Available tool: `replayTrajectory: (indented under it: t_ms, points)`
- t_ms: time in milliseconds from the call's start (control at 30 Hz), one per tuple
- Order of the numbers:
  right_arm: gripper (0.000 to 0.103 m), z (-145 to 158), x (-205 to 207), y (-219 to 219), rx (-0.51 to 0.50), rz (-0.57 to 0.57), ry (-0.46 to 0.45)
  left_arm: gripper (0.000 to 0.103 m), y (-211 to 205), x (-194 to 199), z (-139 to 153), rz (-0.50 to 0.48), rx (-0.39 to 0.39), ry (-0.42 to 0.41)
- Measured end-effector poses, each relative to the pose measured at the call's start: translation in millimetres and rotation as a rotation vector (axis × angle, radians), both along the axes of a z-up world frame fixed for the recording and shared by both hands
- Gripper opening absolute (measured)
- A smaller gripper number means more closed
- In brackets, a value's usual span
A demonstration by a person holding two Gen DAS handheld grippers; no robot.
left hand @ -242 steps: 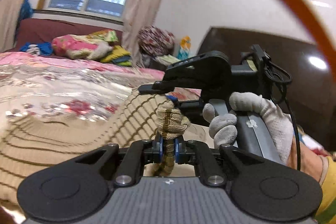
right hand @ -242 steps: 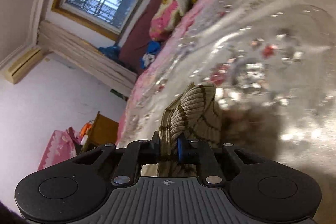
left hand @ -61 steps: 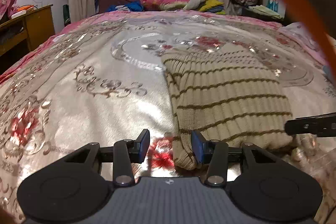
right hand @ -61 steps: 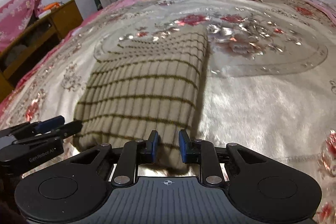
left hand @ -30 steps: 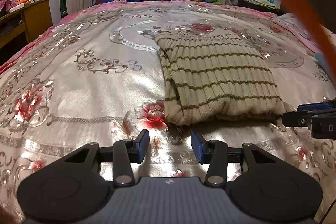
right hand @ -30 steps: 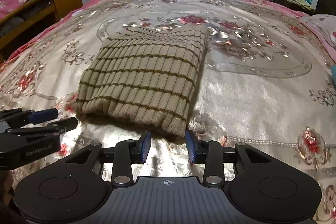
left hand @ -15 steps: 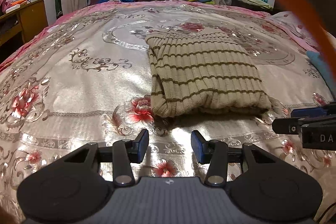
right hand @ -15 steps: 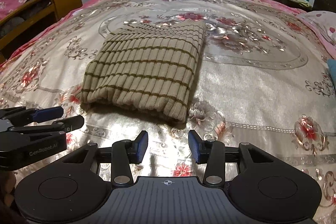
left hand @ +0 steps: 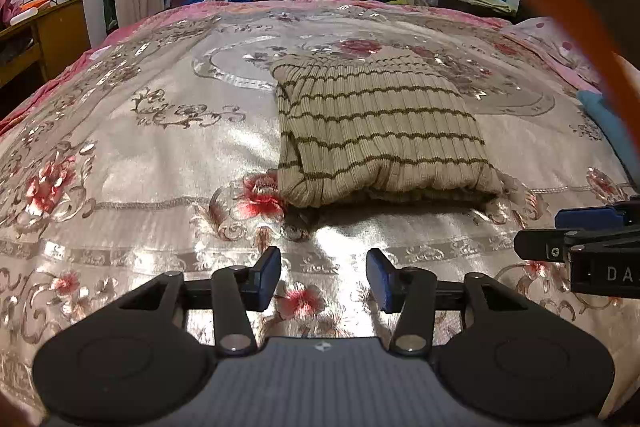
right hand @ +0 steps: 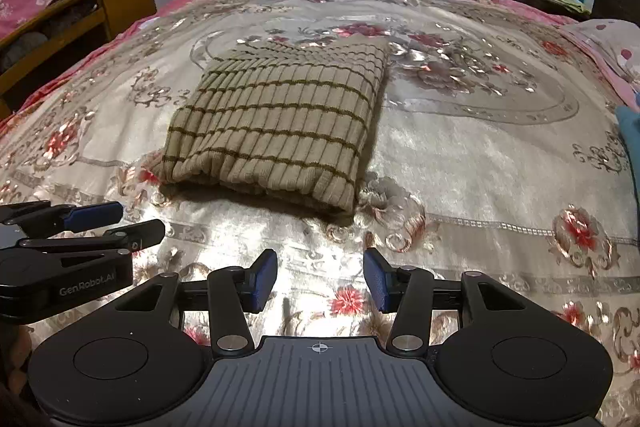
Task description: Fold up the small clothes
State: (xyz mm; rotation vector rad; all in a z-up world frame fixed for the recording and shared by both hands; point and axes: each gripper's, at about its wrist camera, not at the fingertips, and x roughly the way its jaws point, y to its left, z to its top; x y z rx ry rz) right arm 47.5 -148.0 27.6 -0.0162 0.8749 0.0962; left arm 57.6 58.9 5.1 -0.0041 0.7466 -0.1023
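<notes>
The striped knit sweater lies folded; left gripper and right gripper, jaws opening empty, are held near, apparently released.

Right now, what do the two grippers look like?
Both are matte black. Each has two round side discs, linkage arms with silver pins, a ribbed grey centre plate and blue pads. The left gripper reads "GenRobot.AI" on its side; the right gripper shows "DA".
</notes>
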Motion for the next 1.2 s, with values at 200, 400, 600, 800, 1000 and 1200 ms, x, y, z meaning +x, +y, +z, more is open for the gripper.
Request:
replayTrajectory:
  t_ms: [200, 400, 600, 800, 1000, 1200]
  points:
    - [0.053, -3, -11, 0, -0.021, -0.011, -0.003, 0.064, -4, -5, -2, 0.005, 0.020, 0.003]
    - [0.054, -7, -17, -4, -0.009, -0.021, 0.007, 0.069, -8, -8, -4, 0.010, 0.034, 0.017]
    - [0.057, -8, -25, -8, 0.016, -0.037, 0.009, 0.075, -13, -14, -5, 0.018, 0.041, 0.027]
    - [0.059, -10, -31, -8, 0.022, -0.042, 0.009, 0.080, -16, -21, -4, 0.019, 0.035, 0.025]
    - [0.060, -12, -38, -7, 0.037, -0.048, 0.011, 0.082, -23, -28, -5, 0.010, 0.045, 0.025]
    - [0.061, -12, -41, -5, 0.035, -0.046, 0.009, 0.085, -26, -32, -4, 0.004, 0.047, 0.028]
